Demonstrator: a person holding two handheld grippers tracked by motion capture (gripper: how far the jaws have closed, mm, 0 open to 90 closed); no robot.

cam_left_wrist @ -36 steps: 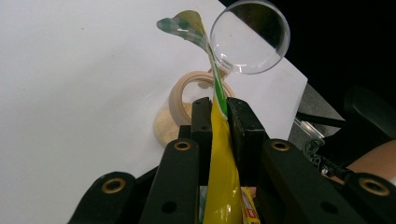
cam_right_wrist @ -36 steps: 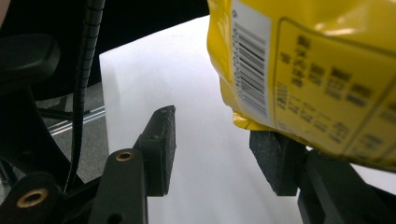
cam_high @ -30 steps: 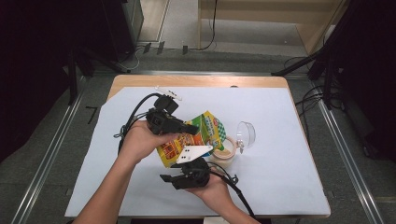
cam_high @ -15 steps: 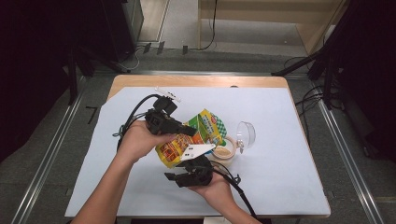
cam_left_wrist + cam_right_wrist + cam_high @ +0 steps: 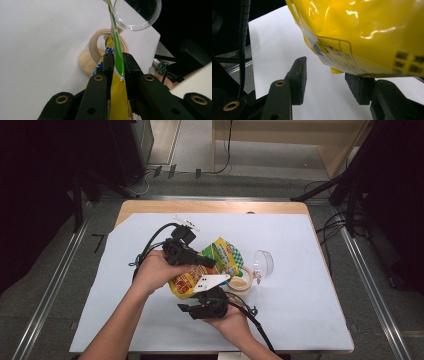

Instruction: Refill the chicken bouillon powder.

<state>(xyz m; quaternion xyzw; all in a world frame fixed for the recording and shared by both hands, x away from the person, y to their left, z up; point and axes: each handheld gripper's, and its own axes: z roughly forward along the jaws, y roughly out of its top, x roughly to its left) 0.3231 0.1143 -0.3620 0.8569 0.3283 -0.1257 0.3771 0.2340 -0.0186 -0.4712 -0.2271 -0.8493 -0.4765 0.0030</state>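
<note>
My right gripper (image 5: 325, 82) sat with its jaws spread wide, gripping nothing; the lower corner of the yellow snack bag (image 5: 367, 32) hung just above and beyond them, its underside touching the far jaw. My left gripper (image 5: 117, 65) was clamped on that bag's (image 5: 117, 95) thin edge, holding it tilted off the table (image 5: 310, 285). Just past its jaws I saw a beige bowl (image 5: 93, 53) of pale powder, and beyond that a clear plastic lid (image 5: 136, 13).
</note>
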